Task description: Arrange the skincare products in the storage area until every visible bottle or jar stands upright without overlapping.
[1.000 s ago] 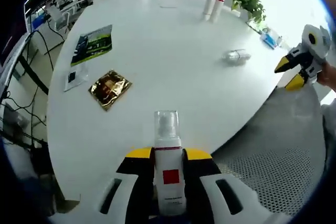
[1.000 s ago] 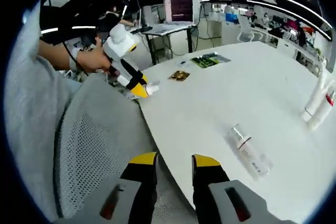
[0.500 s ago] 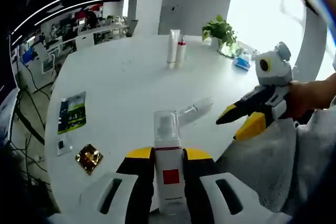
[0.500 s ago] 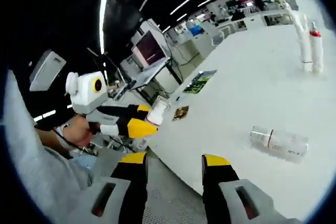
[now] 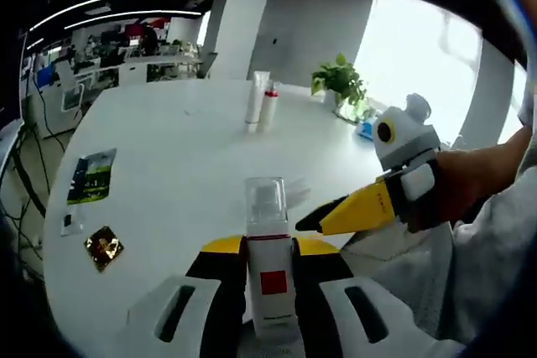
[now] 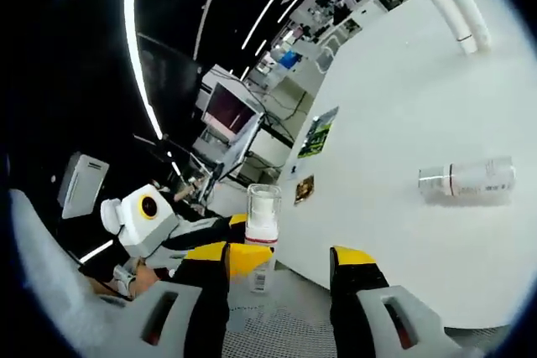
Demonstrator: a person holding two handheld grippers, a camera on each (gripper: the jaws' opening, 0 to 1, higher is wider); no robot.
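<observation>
Holding a white pump bottle with a clear cap and red square label [image 5: 268,270], the left tool [image 5: 268,251] pinches it between its yellow-tipped jaws; the bottle's long axis runs straight along the jaws toward 12 o'clock in the left gripper view. In the right gripper view the same bottle [image 6: 262,228] hangs off the tabletop edge, over the grey mesh chair [image 6: 277,324], at 10 o'clock from the right tool [image 6: 281,262].

Right tool: jaws spread, nothing between them. In the left gripper view it [image 5: 312,224] enters from 3 o'clock, its yellow tips reaching to just beside the held bottle's cap.

Key relation: a clear cylindrical bottle with a white cap [image 6: 467,180] lies on its side on the round white tabletop [image 6: 394,98], at 2 o'clock from the right tool, long axis roughly crosswise to that tool's jaws. Judgement: the right tool is nearer and free, so it should take this one; the grip likely needs to cross the barrel.

Two tall white tubes, one with a red cap [image 5: 258,109], stand upright close together at 12 o'clock on the far tabletop.

Surface: smooth, glossy white; also a green leaflet [image 5: 91,176] and gold foil sachet [image 5: 103,246] at 9 o'clock. Room: open office, potted plant [image 5: 338,85], bright window behind.
</observation>
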